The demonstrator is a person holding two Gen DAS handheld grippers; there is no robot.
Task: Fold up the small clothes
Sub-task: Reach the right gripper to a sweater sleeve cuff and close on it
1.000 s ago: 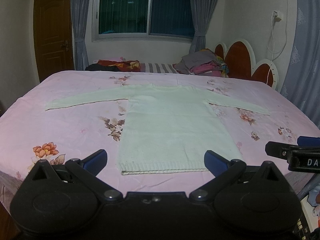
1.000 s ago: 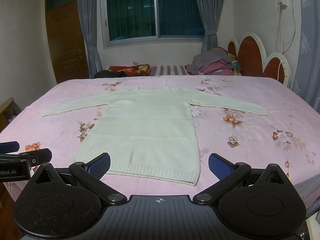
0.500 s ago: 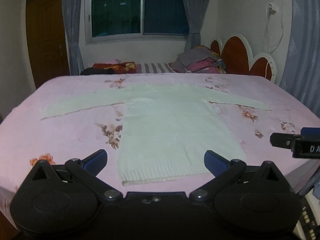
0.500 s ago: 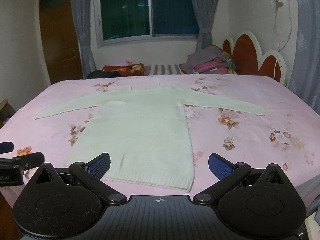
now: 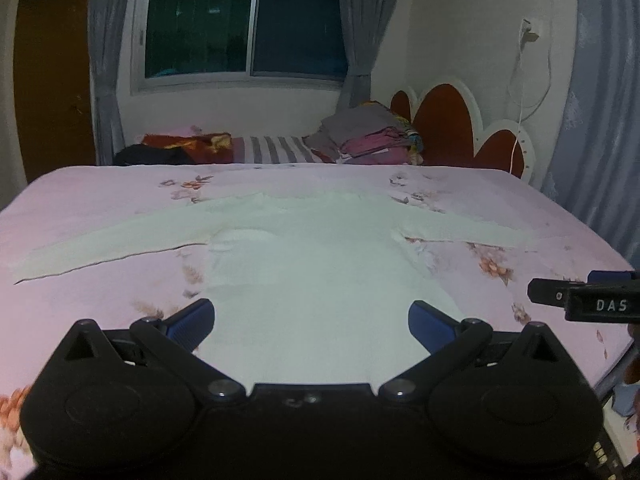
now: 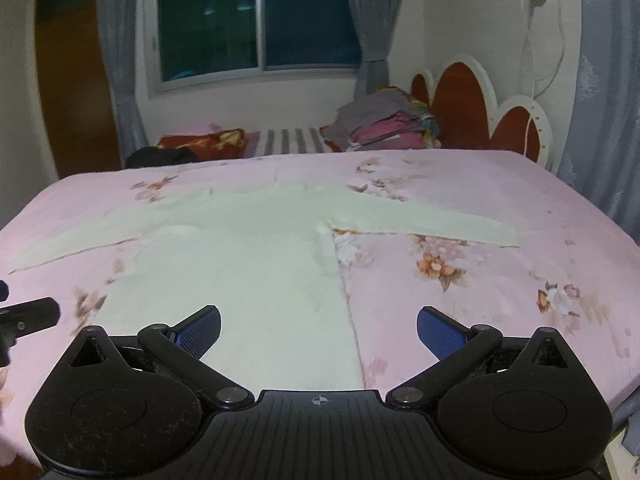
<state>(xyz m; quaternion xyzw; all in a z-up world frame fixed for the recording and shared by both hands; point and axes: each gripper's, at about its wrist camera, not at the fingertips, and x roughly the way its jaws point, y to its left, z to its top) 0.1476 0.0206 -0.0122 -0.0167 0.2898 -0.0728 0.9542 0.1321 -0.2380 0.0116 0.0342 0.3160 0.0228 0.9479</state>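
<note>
Sweater (image 5: 320, 264), pale green and long-sleeved, lies flat on the pink floral bed (image 5: 100, 196) with both sleeves stretched out to the sides, and it now fills more of my view than a second ago: I have come in lower and closer, so the ribbed hem that showed ahead of my jaws has slipped out of sight beneath them. My left gripper (image 5: 311, 316) has its jaws spread wide with nothing between them, and the body of the sweater spans the gap. To its right, my right gripper (image 6: 319, 326) is likewise wide open and empty; the sweater's right side edge (image 6: 346, 308) runs into the gap between its jaws, with bare sheet on the far side. Neither pair of jaws visibly touches the knit. Beyond the sweater, past the far edge of the bed, a stack of folded clothes (image 6: 384, 126) sits beside the red headboard (image 6: 460, 100).
</note>
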